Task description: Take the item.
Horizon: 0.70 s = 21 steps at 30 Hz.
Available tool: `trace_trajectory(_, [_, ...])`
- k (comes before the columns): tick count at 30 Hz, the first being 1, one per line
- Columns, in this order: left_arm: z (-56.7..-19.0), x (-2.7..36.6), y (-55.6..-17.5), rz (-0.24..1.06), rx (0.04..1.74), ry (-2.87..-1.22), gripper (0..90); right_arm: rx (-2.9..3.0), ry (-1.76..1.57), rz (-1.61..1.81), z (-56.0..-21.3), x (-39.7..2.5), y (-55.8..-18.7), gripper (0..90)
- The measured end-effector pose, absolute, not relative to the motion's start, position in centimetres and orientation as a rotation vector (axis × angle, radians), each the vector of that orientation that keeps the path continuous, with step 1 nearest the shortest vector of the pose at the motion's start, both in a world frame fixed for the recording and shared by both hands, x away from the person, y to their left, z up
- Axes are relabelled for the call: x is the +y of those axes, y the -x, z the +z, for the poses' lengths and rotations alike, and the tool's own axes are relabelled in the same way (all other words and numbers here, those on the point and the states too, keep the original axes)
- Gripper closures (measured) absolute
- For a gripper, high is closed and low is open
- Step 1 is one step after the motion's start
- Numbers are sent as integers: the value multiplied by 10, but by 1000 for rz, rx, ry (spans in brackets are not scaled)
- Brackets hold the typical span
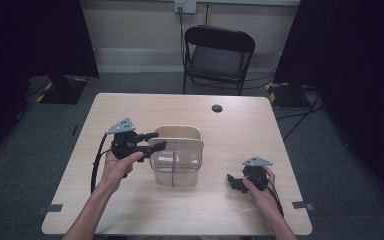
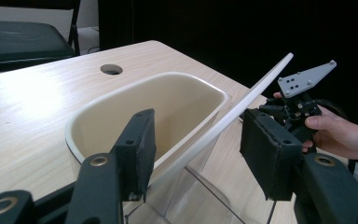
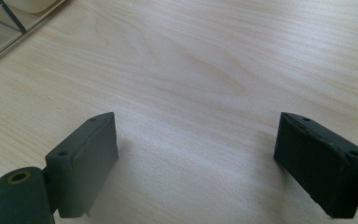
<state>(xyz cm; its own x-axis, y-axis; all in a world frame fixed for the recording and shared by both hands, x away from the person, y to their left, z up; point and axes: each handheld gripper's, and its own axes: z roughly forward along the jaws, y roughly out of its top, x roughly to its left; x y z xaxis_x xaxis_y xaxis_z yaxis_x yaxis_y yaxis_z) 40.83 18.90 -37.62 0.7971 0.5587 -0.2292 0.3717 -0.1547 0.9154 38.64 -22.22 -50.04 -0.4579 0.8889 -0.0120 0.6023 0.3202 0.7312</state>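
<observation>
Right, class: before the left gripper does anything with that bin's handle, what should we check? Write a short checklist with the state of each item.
1. Left gripper jaws open: ok.
2. Cream handle lies between the jaws: ok; it is raised and slants across the gap.
3. Pads touching the handle: cannot tell; it runs close to the left pad.
4. Clear bin with its cream insert stands upright on the table: ok.
5. Right gripper apart from the bin: ok; it is open and low over bare wood.
6. Insert empty: ok as far as its inside shows.
</observation>
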Motion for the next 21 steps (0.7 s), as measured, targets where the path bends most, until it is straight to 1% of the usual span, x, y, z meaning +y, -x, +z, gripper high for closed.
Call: trace_trajectory(21, [-380, 189, -410, 188, 730, -1777, 462, 2178, -1320, 938, -500, -222, -386, 126])
